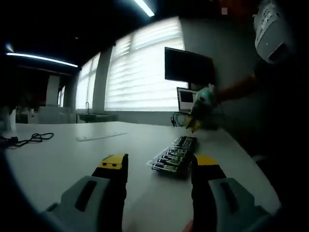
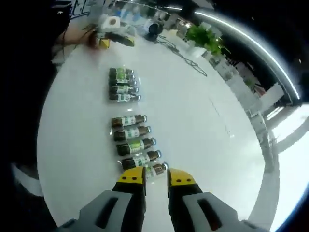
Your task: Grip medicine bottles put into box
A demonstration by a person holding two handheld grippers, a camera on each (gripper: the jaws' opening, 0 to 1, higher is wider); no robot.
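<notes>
Left gripper [image 1: 159, 166]: jaws standing wide apart, gripping nothing, rising from the bottom of the left gripper view.
Right gripper [image 2: 155, 178]: jaws sitting a narrow gap apart, clamping nothing, tips hovering just beside the nearest bottle at lower centre.
Medicine bottles [image 2: 135, 145]: lying in a row of five at centre; four more [image 2: 123, 90] lying grouped in the upper left.
Table [image 2: 203, 125]: white, glossy, spreading across both views.
Room: bright blinds [image 1: 140, 72] and dark monitor [image 1: 188, 65] showing in the left gripper view; green plant [image 2: 205, 38] showing at top in the right gripper view.
Labels: green and white, too small for reading.

Glossy white table [image 2: 203, 125] carries dark glass-looking medicine bottles [image 2: 133, 144] with paper labels.
</notes>
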